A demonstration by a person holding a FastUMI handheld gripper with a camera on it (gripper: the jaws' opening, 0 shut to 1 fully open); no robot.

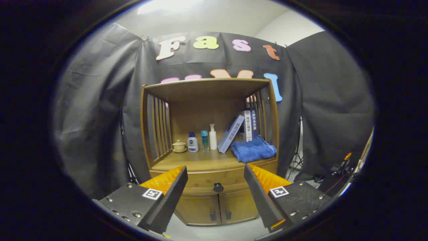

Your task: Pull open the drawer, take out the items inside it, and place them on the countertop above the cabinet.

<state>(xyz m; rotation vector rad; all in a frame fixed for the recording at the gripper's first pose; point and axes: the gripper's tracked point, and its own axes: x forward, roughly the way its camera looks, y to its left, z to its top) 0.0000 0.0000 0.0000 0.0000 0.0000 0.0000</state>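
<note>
Beyond the spread jaws, the drawer sits closed.

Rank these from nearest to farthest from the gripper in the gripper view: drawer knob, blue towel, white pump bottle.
Gripper open, fingers empty.
1. Drawer knob, just ahead, between the fingers.
2. Blue towel, on the countertop's front right.
3. White pump bottle, farther back, mid-shelf.

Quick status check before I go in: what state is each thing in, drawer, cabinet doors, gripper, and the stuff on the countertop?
Drawer: shut, knob untouched.
Cabinet doors: both shut.
Gripper: open, holding nothing, short of the cabinet.
Blue towel: folded, lying on the countertop.
Books: leaning.
Three bottles: upright, capped.
Lidded cup: upright on its saucer.
</note>
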